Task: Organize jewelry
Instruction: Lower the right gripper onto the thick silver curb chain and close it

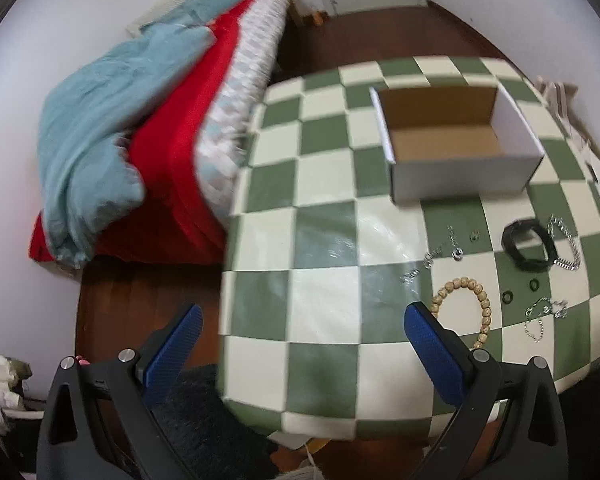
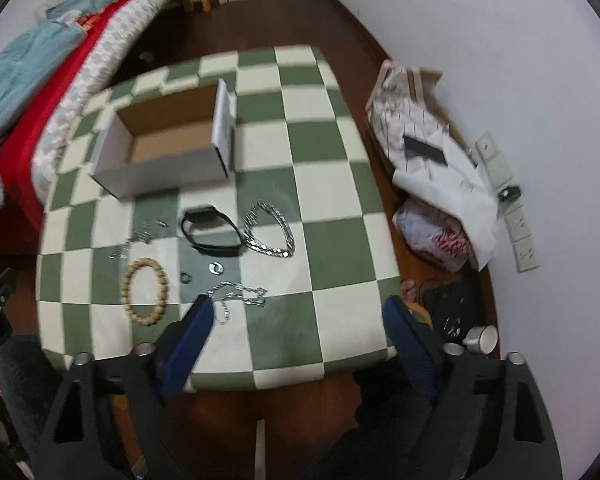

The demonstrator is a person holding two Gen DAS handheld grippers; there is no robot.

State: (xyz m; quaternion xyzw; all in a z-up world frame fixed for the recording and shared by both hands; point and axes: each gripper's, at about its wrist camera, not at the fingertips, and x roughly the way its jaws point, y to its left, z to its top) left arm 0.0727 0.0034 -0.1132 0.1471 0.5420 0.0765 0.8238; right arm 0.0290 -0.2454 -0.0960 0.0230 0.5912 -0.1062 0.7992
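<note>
An open white cardboard box (image 1: 460, 168) (image 2: 160, 172), empty inside, stands on a green and cream checkered table (image 1: 324, 300) (image 2: 332, 200). In front of it lie a black wristband (image 1: 529, 245) (image 2: 210, 231), a wide silver chain bracelet (image 2: 269, 230) (image 1: 566, 246), a wooden bead bracelet (image 1: 466, 300) (image 2: 146, 292), a thin silver chain (image 2: 240, 296) (image 1: 544, 314), small rings (image 2: 216, 268) (image 1: 457, 255) and small silver pieces (image 2: 140, 236). My left gripper (image 1: 304, 316) is open above the table's near left edge. My right gripper (image 2: 300, 308) is open above the near edge, its left finger (image 2: 192, 328) just before the thin chain.
A bed with red, blue and patterned bedding (image 1: 148, 128) (image 2: 40, 80) stands left of the table. On the dark wood floor to the right lie white cloth (image 2: 440, 168), a plastic bag (image 2: 440, 236), a white cup (image 2: 482, 338) and wall sockets (image 2: 520, 232).
</note>
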